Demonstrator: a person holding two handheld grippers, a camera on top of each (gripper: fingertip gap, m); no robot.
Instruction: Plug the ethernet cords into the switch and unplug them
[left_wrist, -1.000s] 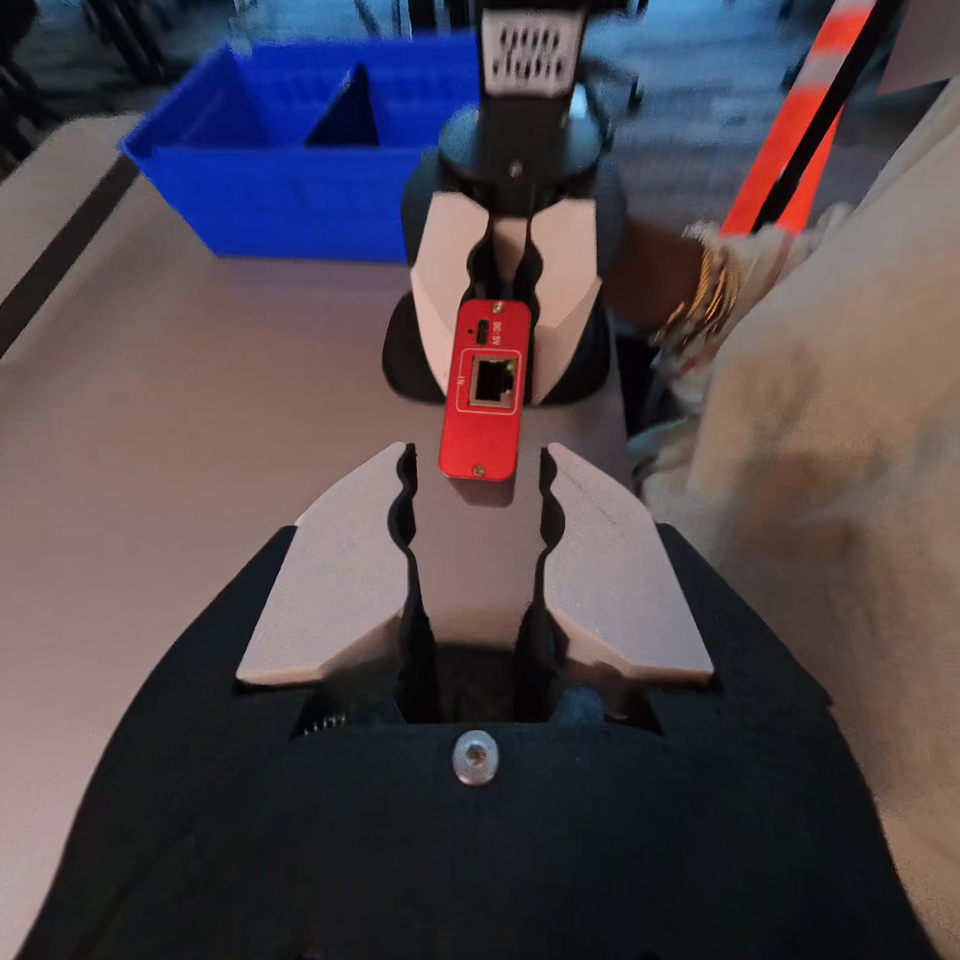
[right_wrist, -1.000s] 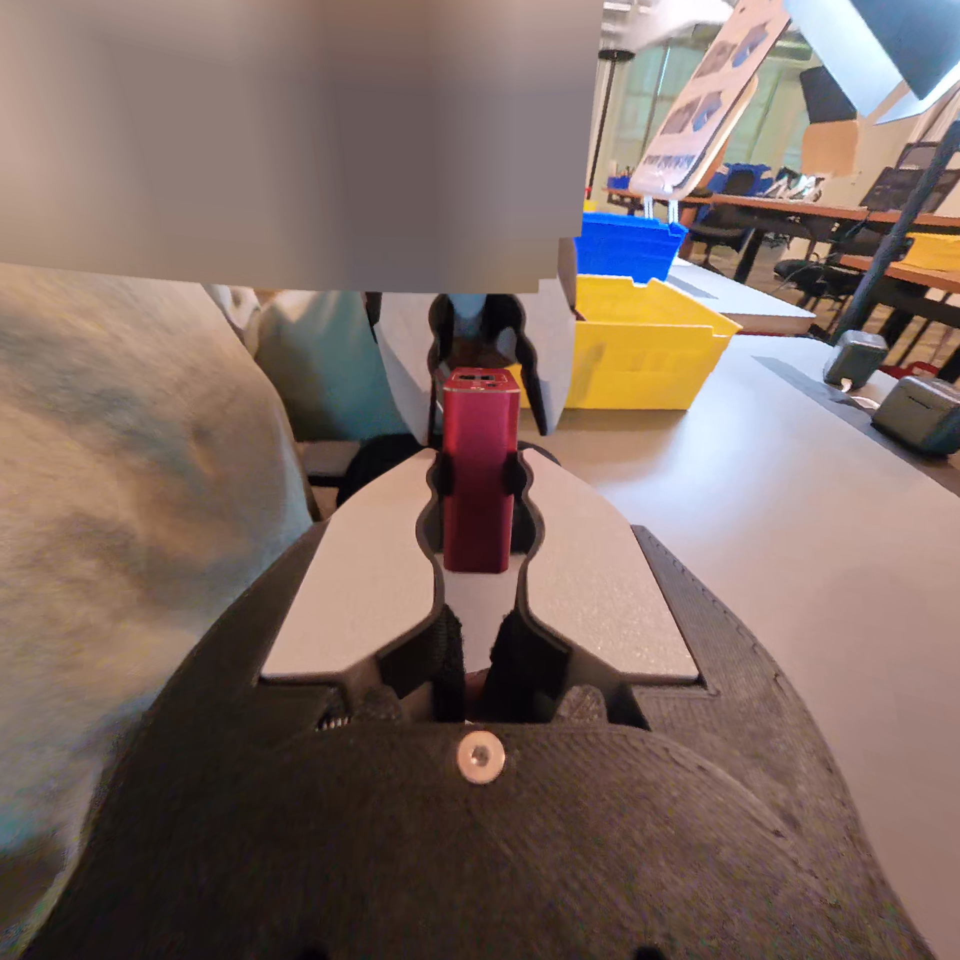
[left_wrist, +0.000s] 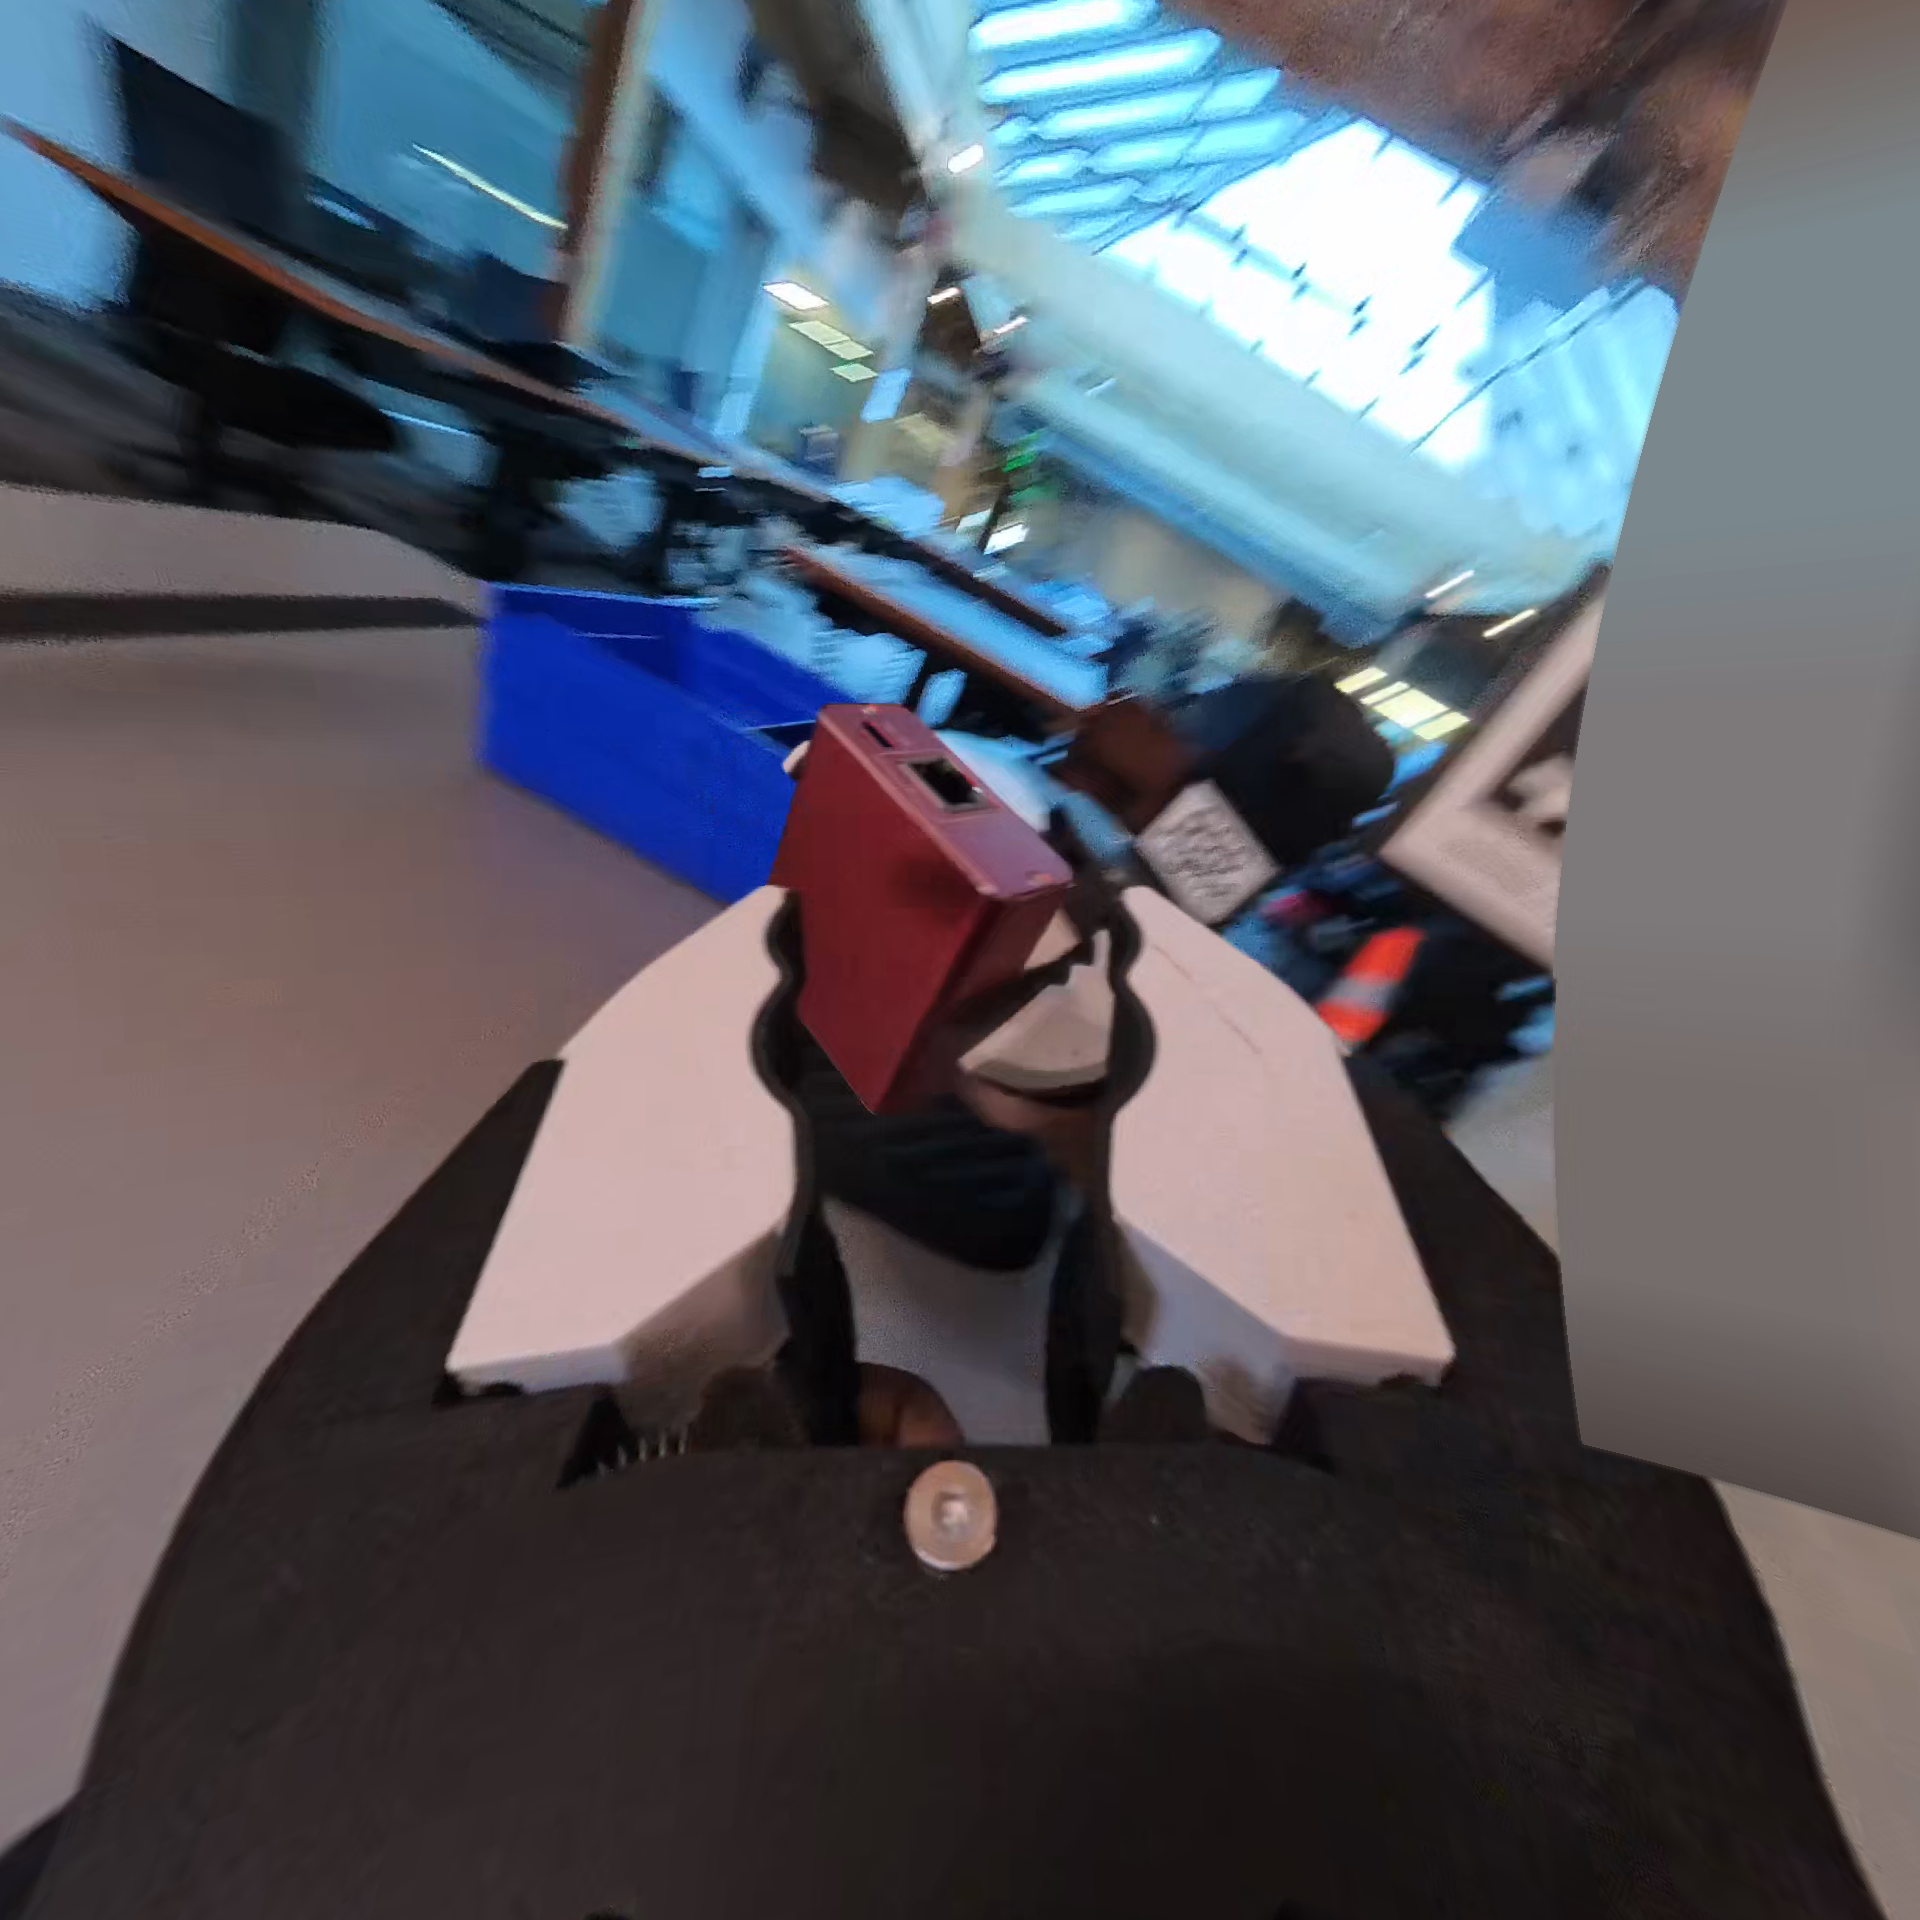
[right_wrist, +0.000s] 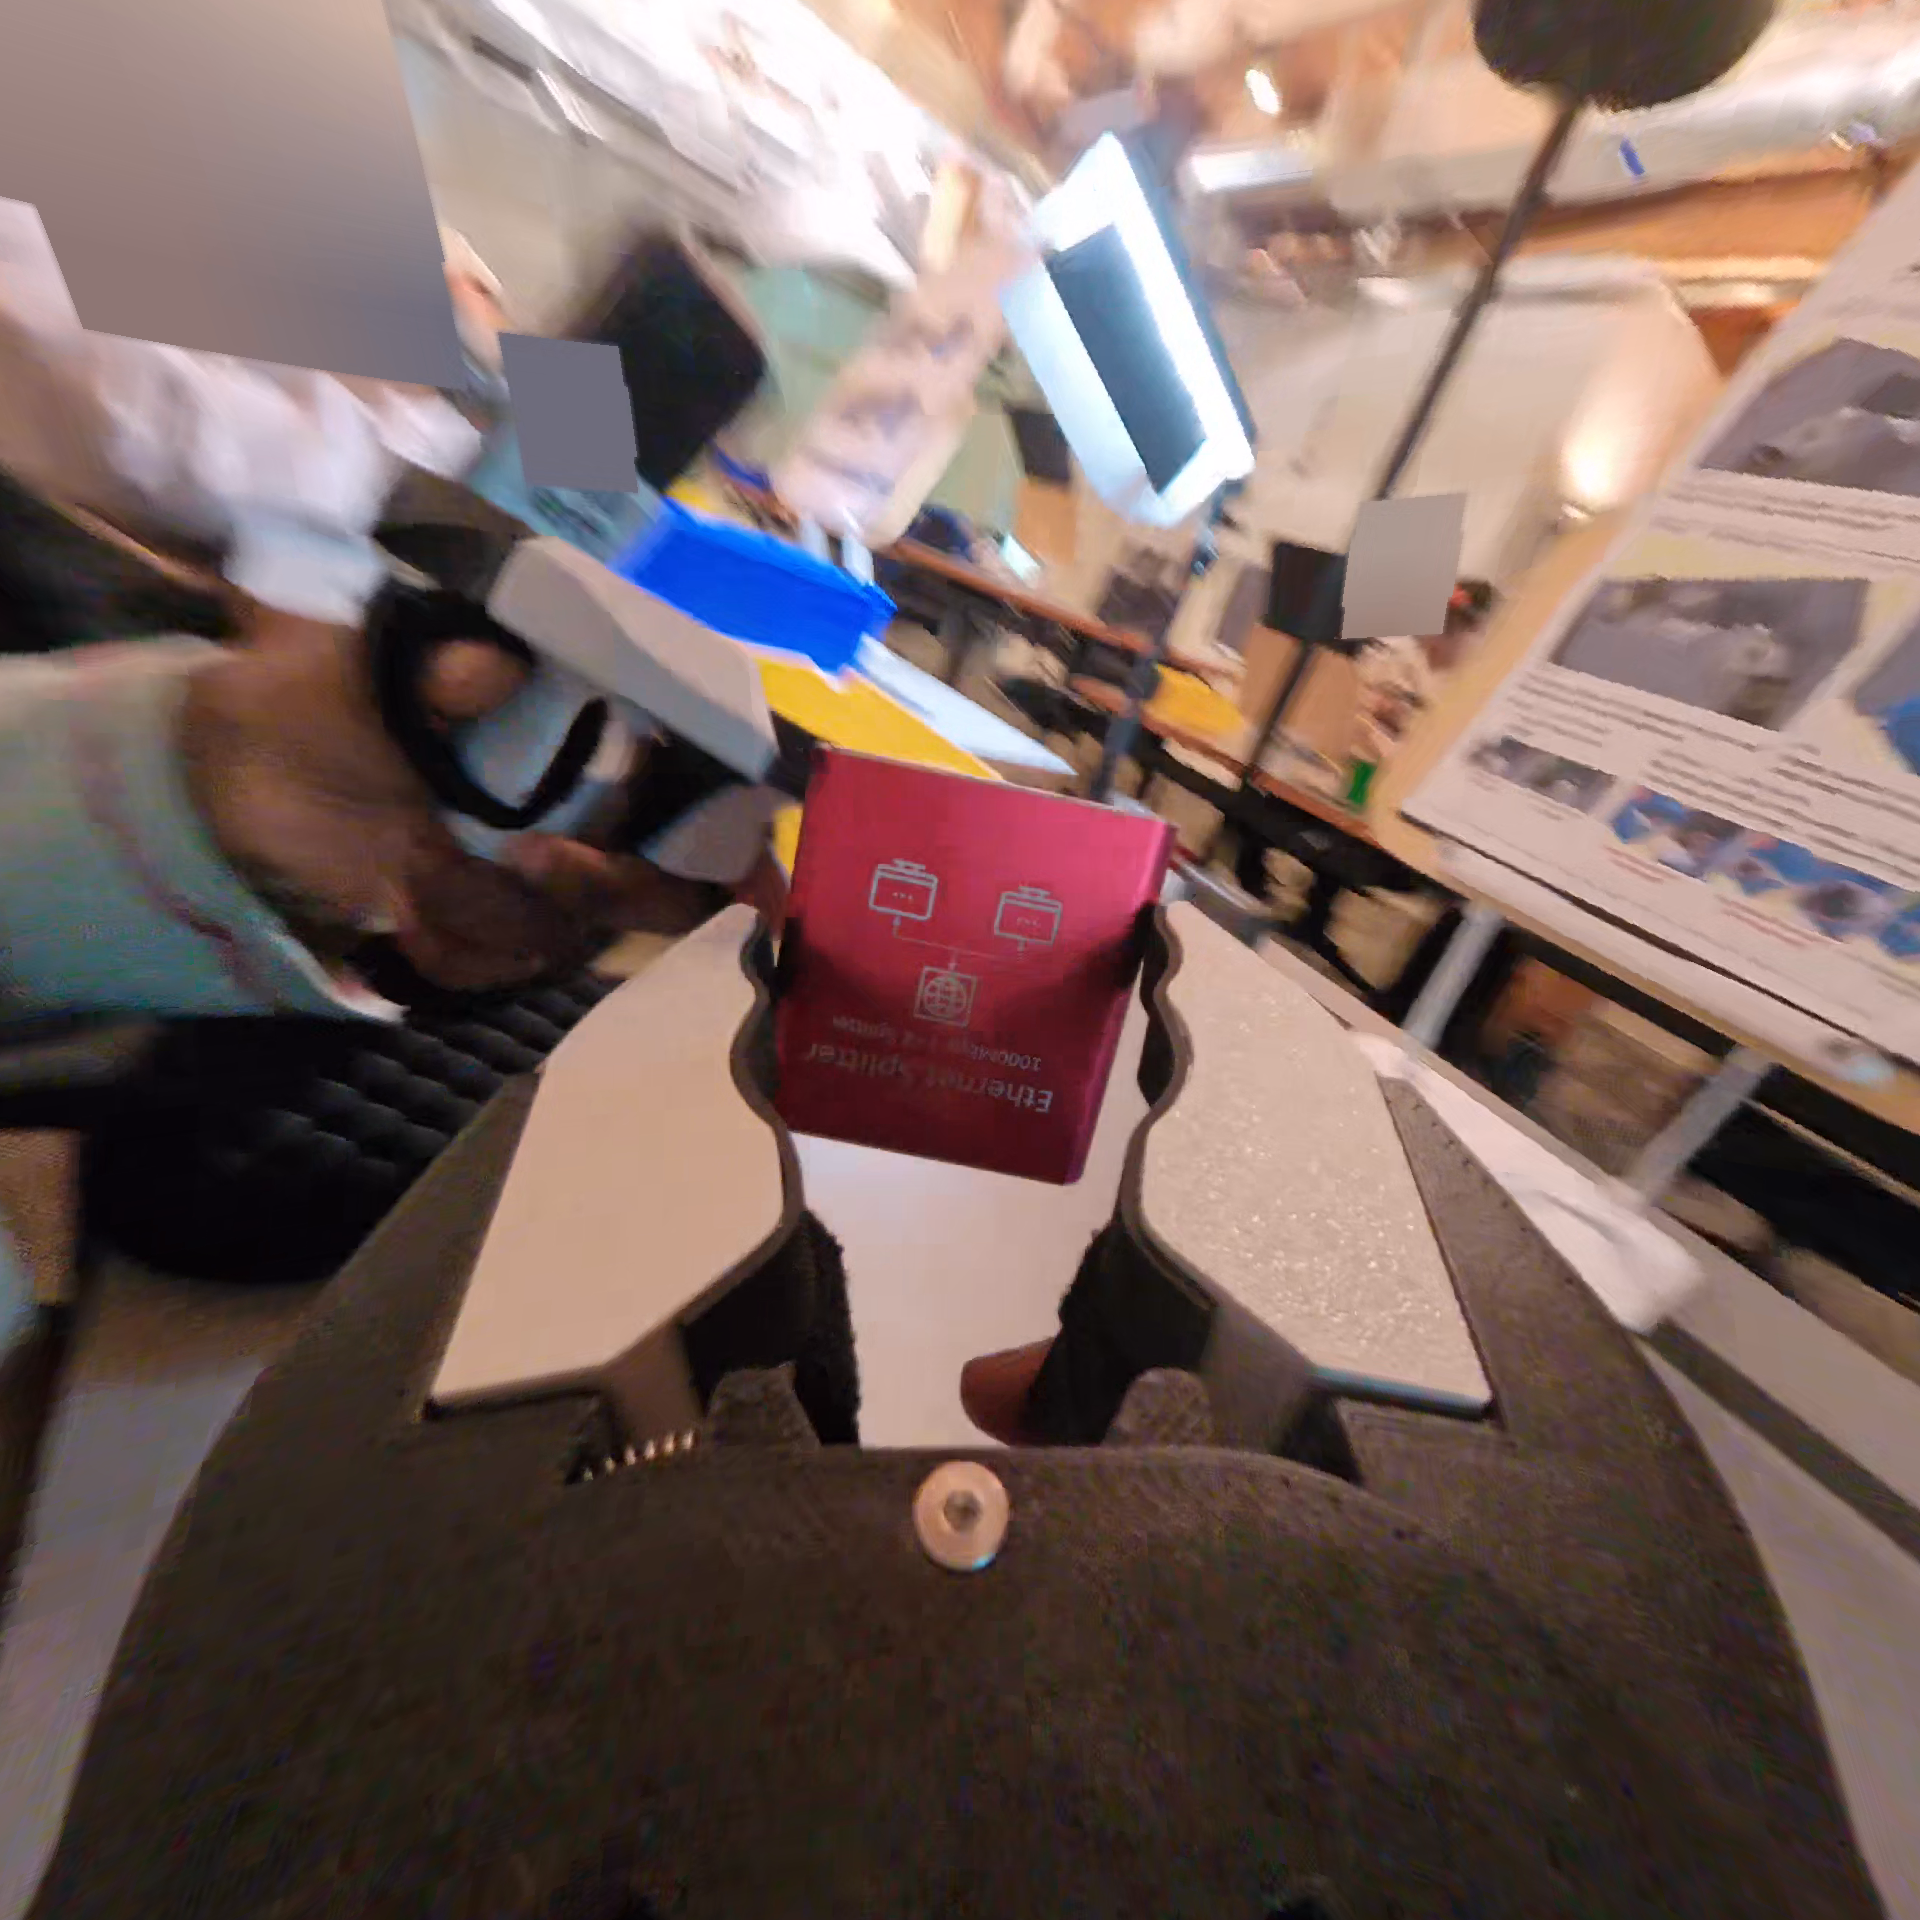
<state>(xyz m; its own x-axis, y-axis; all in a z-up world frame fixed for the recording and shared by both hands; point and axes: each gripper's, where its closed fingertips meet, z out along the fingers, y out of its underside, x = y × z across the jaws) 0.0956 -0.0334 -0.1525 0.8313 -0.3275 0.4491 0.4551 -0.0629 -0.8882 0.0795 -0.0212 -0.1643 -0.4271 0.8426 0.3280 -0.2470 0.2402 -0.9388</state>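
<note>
Left wrist view: the left gripper (left_wrist: 951, 971) pointed up and out over a grey table (left_wrist: 239, 935), its pale fingers (left_wrist: 665, 1122) spread well apart. A small red switch (left_wrist: 914, 914) sat tilted in the gap between the tips, port end up, with one open socket on that end. It did not touch either finger on this side; the pale fingers of the right gripper (left_wrist: 1039, 1029) showed behind and under it, though the grip itself was hidden here. A blue bin (left_wrist: 623, 727) stood on the table beyond, blurred. Right wrist view: the right gripper (right_wrist: 951, 997) had its fingers (right_wrist: 1278, 1174) set partly apart and pressed against the two narrow sides of the switch (right_wrist: 966, 977), which was held clear of the table (right_wrist: 925, 1288) with its broad printed face toward the camera. The left gripper (right_wrist: 665, 717) hung just beside the switch's upper left corner, gripping nothing, a person's hand (right_wrist: 343, 821) behind it. A blue bin (right_wrist: 758, 582) and a yellow bin (right_wrist: 862, 717) lay farther back, and a poster board (right_wrist: 1714, 707) leaned at right.
</note>
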